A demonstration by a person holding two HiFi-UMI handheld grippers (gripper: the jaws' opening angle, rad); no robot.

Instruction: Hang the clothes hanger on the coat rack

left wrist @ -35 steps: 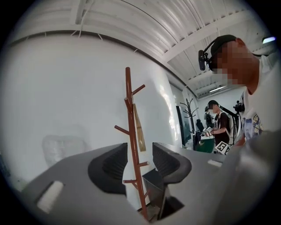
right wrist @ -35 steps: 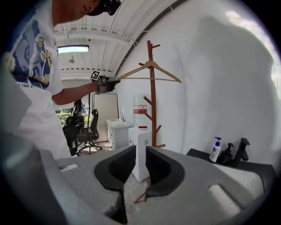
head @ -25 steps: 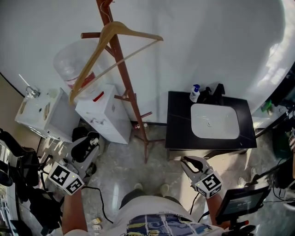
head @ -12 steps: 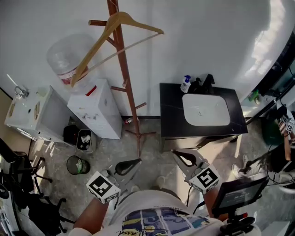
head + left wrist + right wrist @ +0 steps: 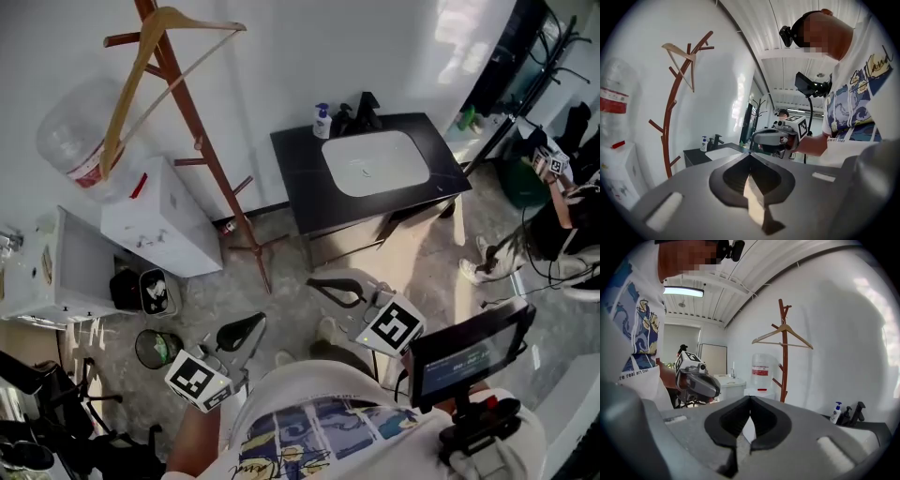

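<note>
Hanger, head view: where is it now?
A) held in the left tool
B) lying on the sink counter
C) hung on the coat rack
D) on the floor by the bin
C: the wooden hanger is hooked near the top of the coat rack, tilted against the pole, well away from the counter and the floor.

I see open floor (image 5: 281, 309) running up to the coat rack (image 5: 214, 183), which is hemmed in by the water dispenser (image 5: 159, 225) left and the sink worktop (image 5: 300, 178) right.
</note>
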